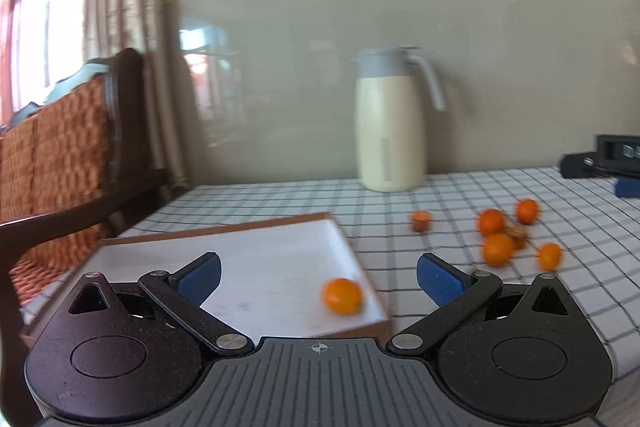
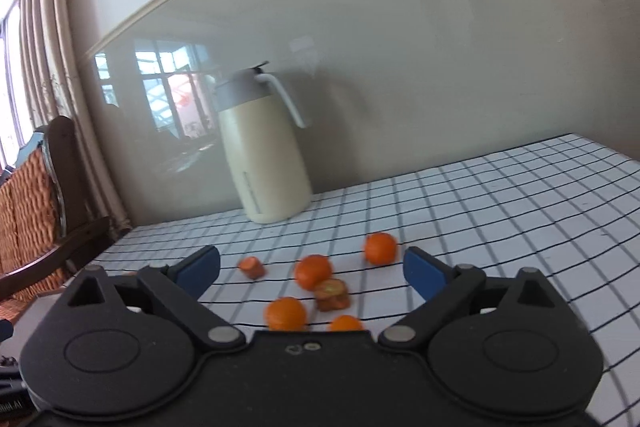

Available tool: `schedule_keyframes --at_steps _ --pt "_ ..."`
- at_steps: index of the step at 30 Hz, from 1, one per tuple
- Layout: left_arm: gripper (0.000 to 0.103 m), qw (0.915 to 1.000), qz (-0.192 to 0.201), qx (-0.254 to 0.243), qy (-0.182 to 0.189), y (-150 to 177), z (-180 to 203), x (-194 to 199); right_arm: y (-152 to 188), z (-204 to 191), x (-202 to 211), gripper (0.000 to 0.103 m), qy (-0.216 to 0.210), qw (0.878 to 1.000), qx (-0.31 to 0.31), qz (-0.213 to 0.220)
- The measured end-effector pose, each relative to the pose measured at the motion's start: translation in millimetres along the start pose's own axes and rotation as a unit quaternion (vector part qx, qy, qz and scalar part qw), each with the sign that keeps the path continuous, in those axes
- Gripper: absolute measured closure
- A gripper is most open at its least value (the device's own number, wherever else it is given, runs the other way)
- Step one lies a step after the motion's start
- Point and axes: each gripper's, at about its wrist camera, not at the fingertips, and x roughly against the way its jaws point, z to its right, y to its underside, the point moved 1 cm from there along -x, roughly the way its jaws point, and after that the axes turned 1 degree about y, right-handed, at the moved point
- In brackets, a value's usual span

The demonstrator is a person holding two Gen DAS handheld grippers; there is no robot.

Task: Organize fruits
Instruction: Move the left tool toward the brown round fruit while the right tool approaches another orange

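**Both claws open above the bench, 1 fruit in the tray**

The left claw (image 1: 318, 277) is held wide open, nothing being gripped between its blue pads (image 1: 200, 277). Beneath it a shallow white tray (image 1: 248, 255) with a wooden rim is seen on the checked bench (image 1: 440, 195), and 1 orange fruit (image 1: 342, 295) lies inside the tray near its right edge. To the right of the tray, a loose group of orange fruits (image 1: 498, 249) is scattered on the cloth, with a small cut piece (image 1: 421, 220) lying apart from them.

The right claw (image 2: 312, 267) is likewise spread wide and empty, hovering over that same group (image 2: 313, 271). A cream jug (image 2: 266, 151) with a grey lid is stood against the wall behind.
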Motion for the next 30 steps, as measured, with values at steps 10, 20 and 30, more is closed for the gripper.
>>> schedule_keyframes --at_steps 10,20,30 --pt "0.0 0.9987 -0.011 -0.024 0.043 1.8 53.3 -1.4 9.5 14.5 8.5 0.025 0.015 0.999 0.032 -0.028" --pt "0.0 0.9978 -0.033 -0.016 0.056 6.7 78.5 -2.8 18.7 27.9 18.2 0.028 0.003 0.997 0.049 -0.061" --pt "0.004 0.997 -0.055 -0.01 0.054 19.1 98.0 -3.4 26.1 45.9 22.3 0.028 0.005 0.995 0.049 -0.086"
